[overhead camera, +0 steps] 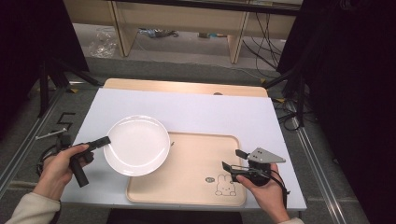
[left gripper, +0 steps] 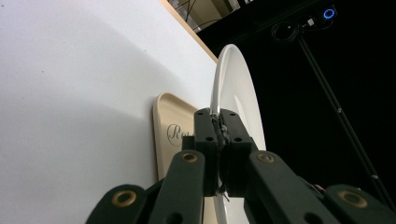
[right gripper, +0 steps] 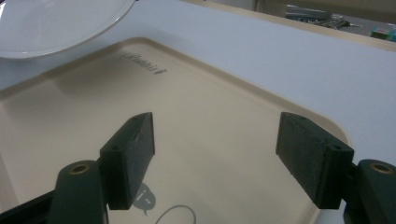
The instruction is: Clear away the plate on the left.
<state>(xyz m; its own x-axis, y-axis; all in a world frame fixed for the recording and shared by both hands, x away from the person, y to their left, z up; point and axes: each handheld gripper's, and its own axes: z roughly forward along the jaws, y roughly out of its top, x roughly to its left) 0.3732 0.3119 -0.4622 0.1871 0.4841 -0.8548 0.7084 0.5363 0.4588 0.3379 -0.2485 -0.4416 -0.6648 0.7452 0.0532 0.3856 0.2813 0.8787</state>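
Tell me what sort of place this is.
Probably a lab or recording workspace, not a kitchen: the white table stands among dark stands and loose floor cables, and the white plate and beige tray are handled with a handheld left gripper.

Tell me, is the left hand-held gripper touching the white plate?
Touching. The left gripper view shows the left hand-held gripper with its jaws clamped shut on the plate rim.
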